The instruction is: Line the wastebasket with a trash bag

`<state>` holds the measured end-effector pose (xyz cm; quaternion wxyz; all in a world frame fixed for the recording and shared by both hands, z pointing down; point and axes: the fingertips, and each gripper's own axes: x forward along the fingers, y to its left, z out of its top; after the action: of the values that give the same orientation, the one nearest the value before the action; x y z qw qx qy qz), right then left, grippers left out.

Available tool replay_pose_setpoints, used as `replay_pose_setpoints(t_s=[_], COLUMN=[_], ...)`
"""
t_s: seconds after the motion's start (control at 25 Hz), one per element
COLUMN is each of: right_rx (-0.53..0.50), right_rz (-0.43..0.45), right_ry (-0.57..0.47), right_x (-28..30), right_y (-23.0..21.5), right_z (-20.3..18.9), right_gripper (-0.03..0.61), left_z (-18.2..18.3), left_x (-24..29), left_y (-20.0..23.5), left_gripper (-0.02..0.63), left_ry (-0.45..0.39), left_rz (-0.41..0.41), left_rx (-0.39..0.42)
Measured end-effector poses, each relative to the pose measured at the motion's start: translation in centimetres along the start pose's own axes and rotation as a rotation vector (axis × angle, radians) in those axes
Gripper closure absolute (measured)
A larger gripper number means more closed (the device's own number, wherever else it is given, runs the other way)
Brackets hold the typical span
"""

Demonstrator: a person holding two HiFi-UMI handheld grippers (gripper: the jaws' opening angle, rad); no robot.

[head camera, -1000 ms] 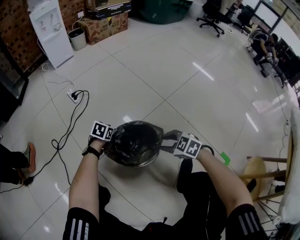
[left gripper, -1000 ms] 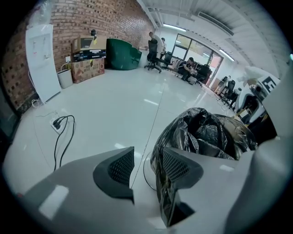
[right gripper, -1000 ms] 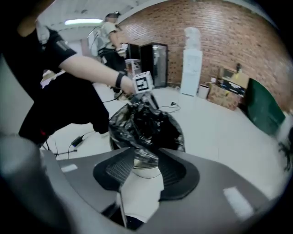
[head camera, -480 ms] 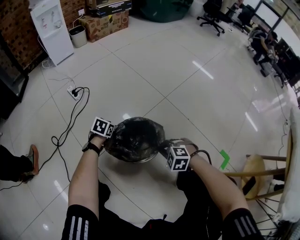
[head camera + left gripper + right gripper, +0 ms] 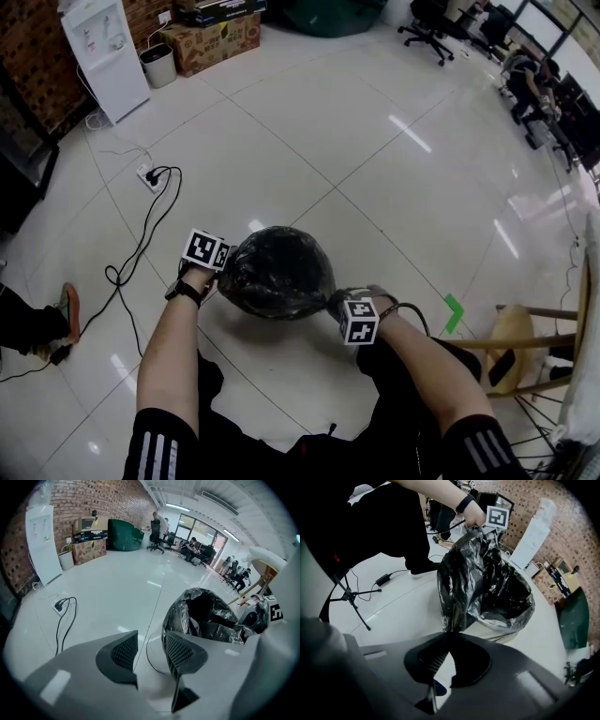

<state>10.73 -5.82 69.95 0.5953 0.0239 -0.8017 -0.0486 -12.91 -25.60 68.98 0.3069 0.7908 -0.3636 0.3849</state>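
A black trash bag [image 5: 278, 272] lies bunched in and over the white wastebasket [image 5: 157, 657] on the floor in front of me. My left gripper [image 5: 225, 266] is at the bag's left edge. In the left gripper view its jaws [image 5: 150, 651] stand apart, with floor and basket wall showing between them, and the bag [image 5: 206, 616] lies against the right-hand finger. The right gripper view shows the bag's edge [image 5: 476, 534] drawn up to that gripper. My right gripper [image 5: 336, 302] is low at the bag's near right side, shut [image 5: 449, 637] on a fold of the bag [image 5: 454, 597].
A power strip with black cables [image 5: 150, 178] lies on the tiles to the left, and a shoe [image 5: 61, 309] is at the far left. A wooden stool [image 5: 516, 342] and green floor mark [image 5: 453, 312] are to the right. A water dispenser [image 5: 98, 56] and boxes [image 5: 211, 42] stand far back.
My right gripper has dropped and come nearer along the bag's right side, and its open jaws have shut on the bag. The bag's mouth has been pulled over. The left gripper stayed put.
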Motion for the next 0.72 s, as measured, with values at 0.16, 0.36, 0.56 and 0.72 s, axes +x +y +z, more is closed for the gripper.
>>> replay_pose_setpoints(t_s=[0.16, 0.36, 0.56, 0.72], right_rx=[-0.019, 0.003, 0.134, 0.376], right_rz=[0.02, 0.049, 0.091, -0.017], right_ry=[-0.012, -0.004, -0.076, -0.261], right_x=[1.8, 0.5, -4.9, -10.9], right_y=[1.0, 1.2, 0.6, -4.4], right_z=[0.9, 1.3, 3.0, 5.8], right_gripper=[0.539, 0.444, 0.395, 0.373], left_z=[-0.5, -0.6, -0.1, -0.2], left_x=[-0.2, -0.3, -1.1, -1.5], left_y=[0.1, 0.1, 0.1, 0.1], left_gripper=[0.433, 0.431, 0.423, 0.419], left_ry=[0.012, 0.015, -0.006, -0.013], left_rz=[-0.004, -0.002, -0.002, 0.0], left_rx=[-0.002, 0.005, 0.011, 0.015])
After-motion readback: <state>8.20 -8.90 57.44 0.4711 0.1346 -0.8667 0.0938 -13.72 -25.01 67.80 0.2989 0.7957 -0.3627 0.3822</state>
